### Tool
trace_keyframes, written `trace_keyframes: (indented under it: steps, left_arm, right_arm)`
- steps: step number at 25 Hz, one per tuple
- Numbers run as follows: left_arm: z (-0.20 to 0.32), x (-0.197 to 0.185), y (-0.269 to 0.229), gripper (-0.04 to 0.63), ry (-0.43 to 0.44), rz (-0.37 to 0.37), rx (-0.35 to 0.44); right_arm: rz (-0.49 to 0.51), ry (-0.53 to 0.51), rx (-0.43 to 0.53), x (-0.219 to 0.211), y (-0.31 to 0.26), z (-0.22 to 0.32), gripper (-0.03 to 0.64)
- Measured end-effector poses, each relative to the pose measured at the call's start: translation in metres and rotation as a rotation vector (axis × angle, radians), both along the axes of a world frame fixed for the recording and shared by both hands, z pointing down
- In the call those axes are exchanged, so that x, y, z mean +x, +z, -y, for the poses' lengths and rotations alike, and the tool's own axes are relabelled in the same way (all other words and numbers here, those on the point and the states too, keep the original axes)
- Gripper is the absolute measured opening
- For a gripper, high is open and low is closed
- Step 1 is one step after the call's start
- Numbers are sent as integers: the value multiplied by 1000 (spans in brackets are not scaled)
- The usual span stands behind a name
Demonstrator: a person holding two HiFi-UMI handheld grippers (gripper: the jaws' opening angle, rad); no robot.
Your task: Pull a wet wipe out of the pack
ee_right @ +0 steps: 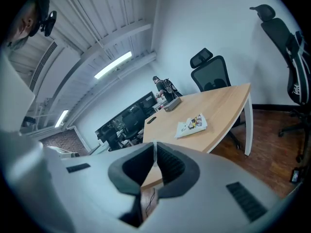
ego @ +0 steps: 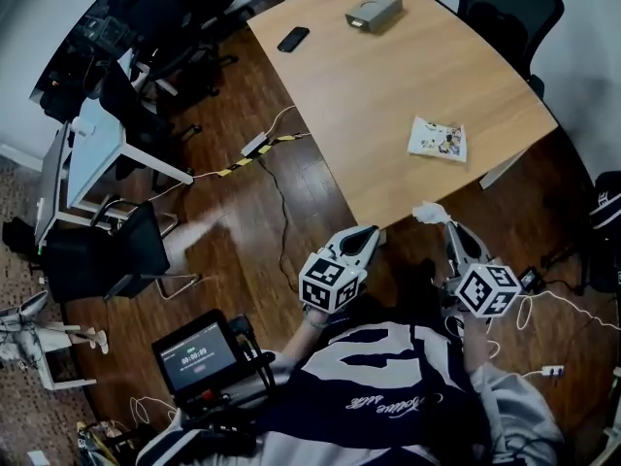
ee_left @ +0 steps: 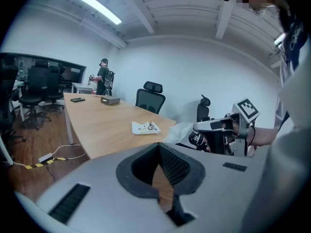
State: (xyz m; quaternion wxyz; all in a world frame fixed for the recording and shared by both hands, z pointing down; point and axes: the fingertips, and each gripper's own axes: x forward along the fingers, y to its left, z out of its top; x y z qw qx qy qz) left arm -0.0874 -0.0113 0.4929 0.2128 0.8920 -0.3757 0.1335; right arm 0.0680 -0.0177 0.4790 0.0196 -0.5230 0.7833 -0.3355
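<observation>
nearest the person, the left hand-held gripper (ego: 372, 233) hangs off the near edge of the table with its grey jaws pressed together at the tips and nothing between them. just to its right, the right hand-held gripper (ego: 449, 227) has its jaws closed on a crumpled white wet wipe (ego: 430, 212), a thin white sliver of which shows between the dark pads in the right gripper view; the wipe hangs at the table's near edge. well beyond it, the flat white printed wet wipe pack (ego: 437, 139) lies on the pale wooden table (ego: 388, 85), near its right side and apart from the wipe. farther off on the table lie a black phone (ego: 293, 39) and a grey box (ego: 374, 11).
</observation>
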Motion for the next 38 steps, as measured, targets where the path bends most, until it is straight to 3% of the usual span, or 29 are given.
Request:
trace_keyframes:
  steps: [5,11,18,22,26,33,38]
  left_arm:
    - [-48,-55,12,3,-2,-35,-43]
    - [-85,-70,12,3,60,-88,-58]
    - [-103,-50,3,3,116,-129,-29]
    - [-106,-52,-4,3,91,-144,-13]
    - [-132,-24,-5,3,79,-168,-10]
    - [-174,13,4,3,171,-125,-68]
    - [-198,38,2,3,137,-120,-65]
  right_arm:
    - [27,29,-26,-53,12,-48,15]
    - [-3,53,-45,-79,6,-93,14]
    - [-50,74,-44,-67,0,-112,14]
    - [-43,48,-28,-76,-7,-120,14]
    - [-46,24,-19,-60,-6,-157,14]
    - [-83,65,-63,-29,0,-189,14]
    - [-98,54,-52,2,0,-214,14]
